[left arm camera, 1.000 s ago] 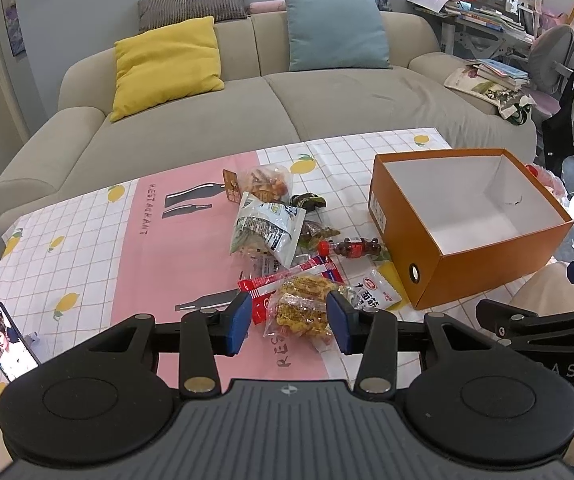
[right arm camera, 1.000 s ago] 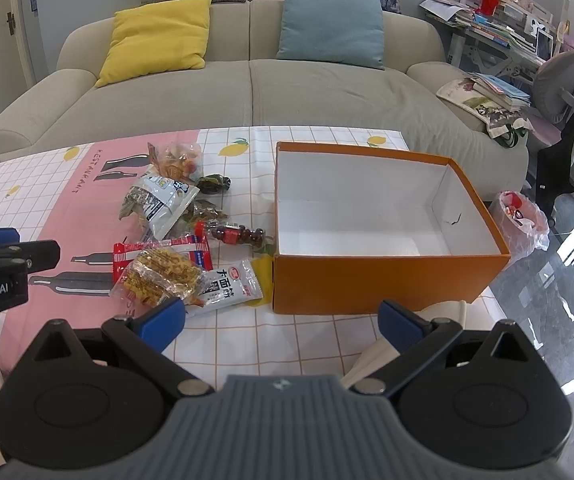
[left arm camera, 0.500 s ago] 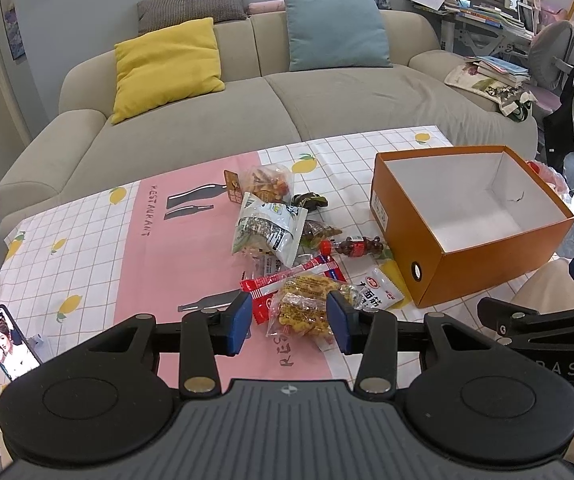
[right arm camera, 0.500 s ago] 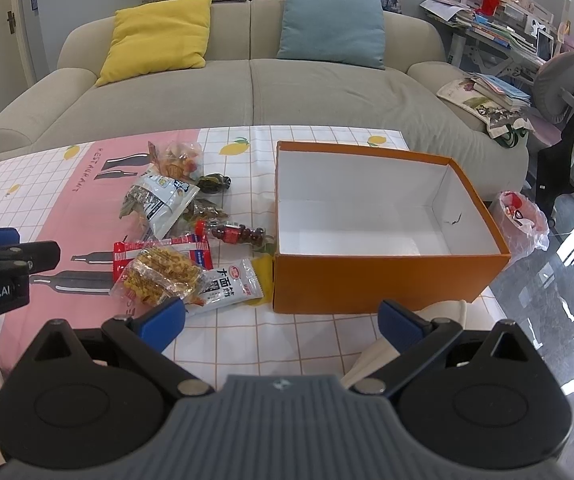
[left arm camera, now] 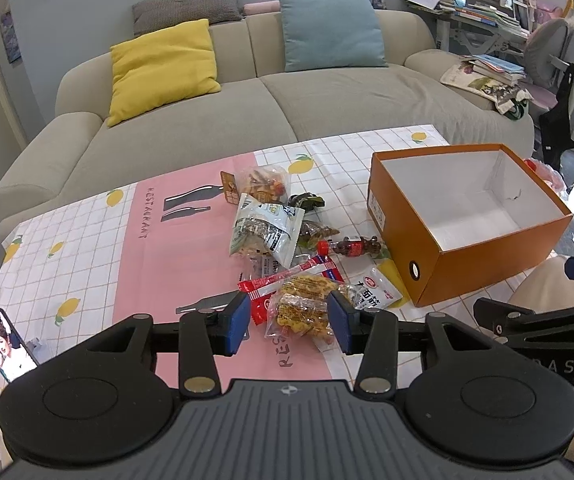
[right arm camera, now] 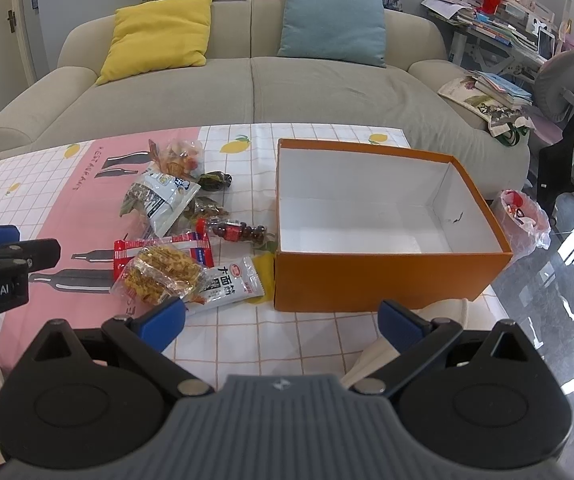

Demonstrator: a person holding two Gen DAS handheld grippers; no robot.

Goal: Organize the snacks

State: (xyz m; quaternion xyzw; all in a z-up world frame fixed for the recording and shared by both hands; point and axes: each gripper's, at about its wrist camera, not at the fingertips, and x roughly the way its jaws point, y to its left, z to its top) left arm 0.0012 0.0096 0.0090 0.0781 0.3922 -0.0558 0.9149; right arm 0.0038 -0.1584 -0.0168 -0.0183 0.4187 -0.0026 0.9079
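A pile of snack packets lies on the tablecloth left of an empty orange box. Nearest is a clear bag of yellow snacks over a red packet, with a white packet and a small cola bottle beside them. My left gripper is open, hovering in front of the yellow bag and framing it. My right gripper is wide open and empty, above the table's front edge in front of the box.
A phone lies at the table's front left corner. A sofa with yellow and blue cushions stands behind the table. A bin with a plastic bag is right of the box. The white-and-green bag and more packets lie further back.
The left gripper has risen slightly, so the snack pile sits a little lower in its view. The right gripper has barely moved. Nothing was taken hold of.
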